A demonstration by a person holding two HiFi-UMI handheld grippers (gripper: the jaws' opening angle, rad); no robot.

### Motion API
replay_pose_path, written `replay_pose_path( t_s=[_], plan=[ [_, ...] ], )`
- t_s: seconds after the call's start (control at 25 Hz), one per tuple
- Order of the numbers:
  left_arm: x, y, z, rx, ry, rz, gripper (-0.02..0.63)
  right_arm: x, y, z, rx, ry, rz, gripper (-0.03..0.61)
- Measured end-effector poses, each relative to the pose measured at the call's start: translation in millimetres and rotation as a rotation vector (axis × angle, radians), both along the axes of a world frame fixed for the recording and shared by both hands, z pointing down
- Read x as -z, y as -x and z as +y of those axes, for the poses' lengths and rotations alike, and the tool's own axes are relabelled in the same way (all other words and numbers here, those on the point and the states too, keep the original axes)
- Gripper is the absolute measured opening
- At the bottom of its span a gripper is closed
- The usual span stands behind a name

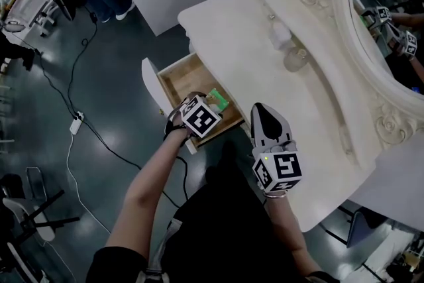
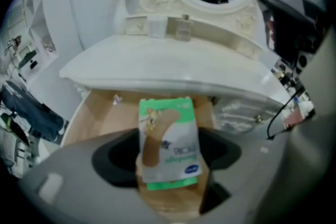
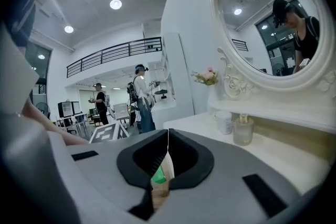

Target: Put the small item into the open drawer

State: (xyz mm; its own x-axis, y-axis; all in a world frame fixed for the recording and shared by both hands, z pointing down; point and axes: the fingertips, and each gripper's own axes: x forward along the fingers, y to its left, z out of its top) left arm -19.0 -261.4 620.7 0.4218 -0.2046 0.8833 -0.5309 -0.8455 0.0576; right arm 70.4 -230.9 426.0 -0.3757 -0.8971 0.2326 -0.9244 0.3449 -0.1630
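Observation:
A small green-and-white box of plasters (image 2: 168, 141) sits between the jaws of my left gripper (image 2: 170, 157), which is shut on its two sides. From the head view, the left gripper (image 1: 209, 105) holds the plaster box (image 1: 219, 101) over the right part of the open wooden drawer (image 1: 170, 79). The drawer's bare floor (image 2: 100, 118) shows behind the box, under the white tabletop. My right gripper (image 1: 263, 109) hovers just right of the drawer over the table's front edge. The right gripper (image 3: 167, 139) is shut with nothing in it.
The white dressing table (image 1: 245, 36) carries a glass bottle (image 1: 295, 59) and a small jar (image 1: 281, 32) near the oval mirror (image 1: 391, 16). A cable (image 1: 66, 103) runs over the dark floor at the left. People (image 3: 142, 97) stand far back in the room.

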Motion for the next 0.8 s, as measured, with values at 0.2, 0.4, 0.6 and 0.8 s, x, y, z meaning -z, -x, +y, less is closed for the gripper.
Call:
replay_pose_path(
  t_s=[0.2,0.4,0.6,0.8],
  plan=[
    [-23.5,-5.9,-0.6,-0.063,0.052,-0.056,0.356,-3.7,-2.2,-3.0,0.001,0.011,-0.001,0.005],
    [-48.3,-12.7,1.8,-0.109,0.091,-0.107,0.357,-7.6,-5.1,-5.7,-0.005,0.026,0.001,0.006],
    [-68.6,-19.0,1.7,-0.128,0.117,-0.138,0.357,-10.8,-10.6,-8.3,-0.01,0.037,0.006,0.006],
    [-83.1,-19.6,6.4,-0.154,0.135,-0.17,0.357,-16.0,-15.4,-9.5,-0.016,0.053,0.005,0.005]
  ],
)
